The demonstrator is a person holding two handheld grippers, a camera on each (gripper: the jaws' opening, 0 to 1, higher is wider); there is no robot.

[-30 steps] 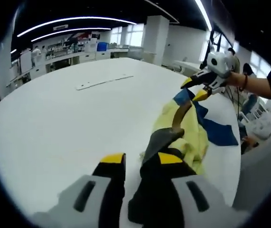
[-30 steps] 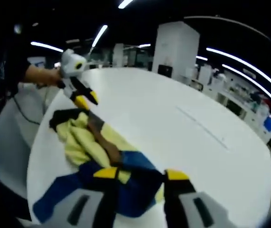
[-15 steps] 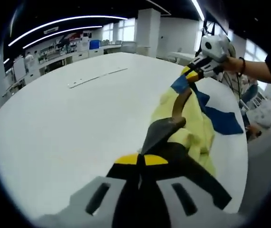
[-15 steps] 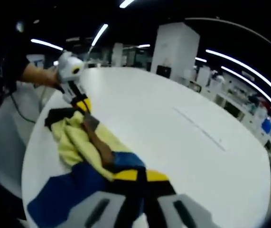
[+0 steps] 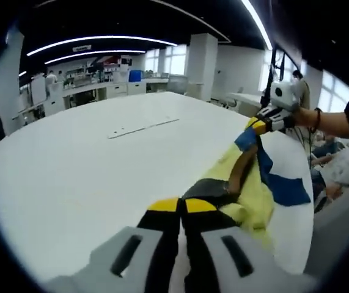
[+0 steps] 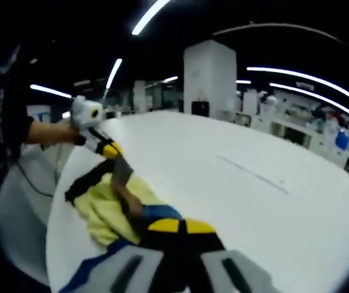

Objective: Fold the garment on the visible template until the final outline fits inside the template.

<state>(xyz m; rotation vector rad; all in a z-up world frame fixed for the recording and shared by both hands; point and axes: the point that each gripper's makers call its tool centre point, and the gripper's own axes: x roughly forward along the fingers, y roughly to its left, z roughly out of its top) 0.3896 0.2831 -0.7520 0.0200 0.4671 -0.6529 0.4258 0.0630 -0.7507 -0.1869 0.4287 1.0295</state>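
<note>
Jaws of the left gripper (image 5: 181, 207) are pressed together at 6 o'clock in the left gripper view, pinching a dark edge of the garment (image 5: 247, 195). The yellow, blue and dark cloth stretches away toward 2 o'clock, where the right gripper (image 5: 258, 125) grips its far end. In the right gripper view, the right gripper (image 6: 180, 227) is likewise clamped on the garment (image 6: 110, 204) at 6 o'clock, and the left gripper (image 6: 108, 148) holds it at 10 o'clock. The white table (image 5: 88, 165) lies beneath, with a pale template line (image 5: 142, 125) well apart toward 12 o'clock.
</note>
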